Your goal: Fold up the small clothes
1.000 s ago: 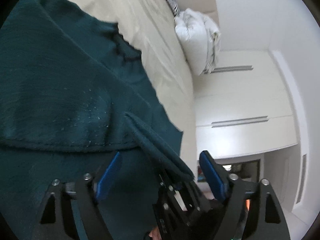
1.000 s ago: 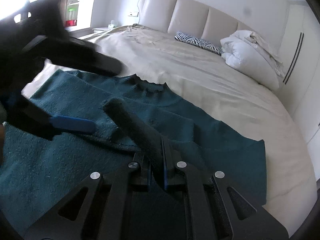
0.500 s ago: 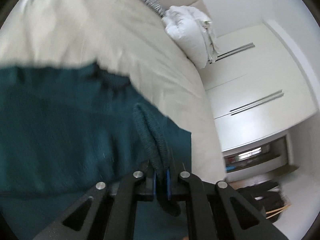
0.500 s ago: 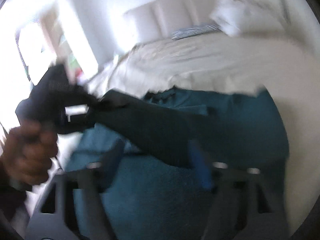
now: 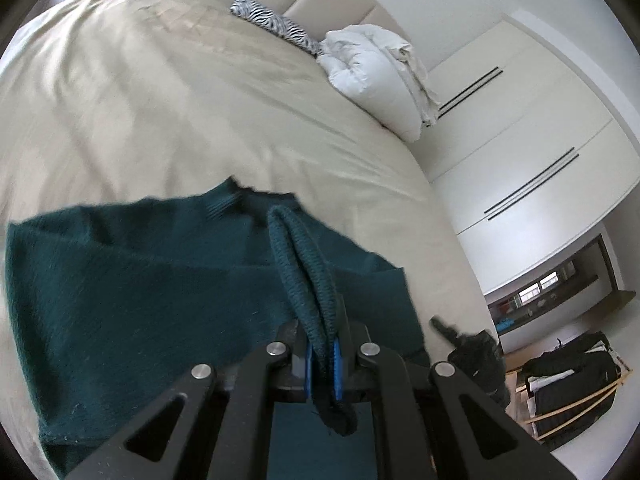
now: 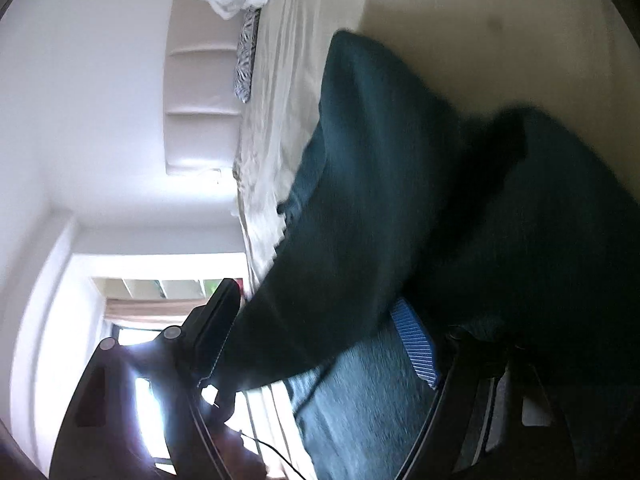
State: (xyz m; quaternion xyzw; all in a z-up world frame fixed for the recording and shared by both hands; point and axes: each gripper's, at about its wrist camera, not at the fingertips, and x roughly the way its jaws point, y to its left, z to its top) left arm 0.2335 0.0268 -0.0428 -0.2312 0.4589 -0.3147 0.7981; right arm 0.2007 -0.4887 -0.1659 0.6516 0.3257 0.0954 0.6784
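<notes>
**Teal garment gathered at its ribbed edge on a bed**

Left wrist view: The left gripper [image 5: 320, 364] is seen closed on a doubled ribbed edge [image 5: 306, 268] of a dark teal knitted garment [image 5: 132, 300]. The blue pads are pressed against the fabric, and a short tail of knit hangs below them. The pinch appears to be made at the edge so that this side can be carried over the rest as a fold. The garment is spread across the beige bed [image 5: 160, 112], filling the view from 9 o'clock to 4 o'clock. At 1 o'clock a white pillow [image 5: 372, 80] and a zebra-print cushion [image 5: 272, 24] are set against the headboard, well apart from the garment. White wardrobe doors [image 5: 532, 160] fill 3 o'clock. A dark shape, possibly the other tool, is seen at 4 o'clock. Nothing lies in the fold's path.

Right wrist view: The picture is rolled sideways and blurred. The right gripper [image 6: 316, 344] is seen spread wide, with the garment draped between its fingers but not clamped. One striped blue pad [image 6: 414, 348] is exposed at 5 o'clock. The bed runs toward 12 o'clock.
</notes>
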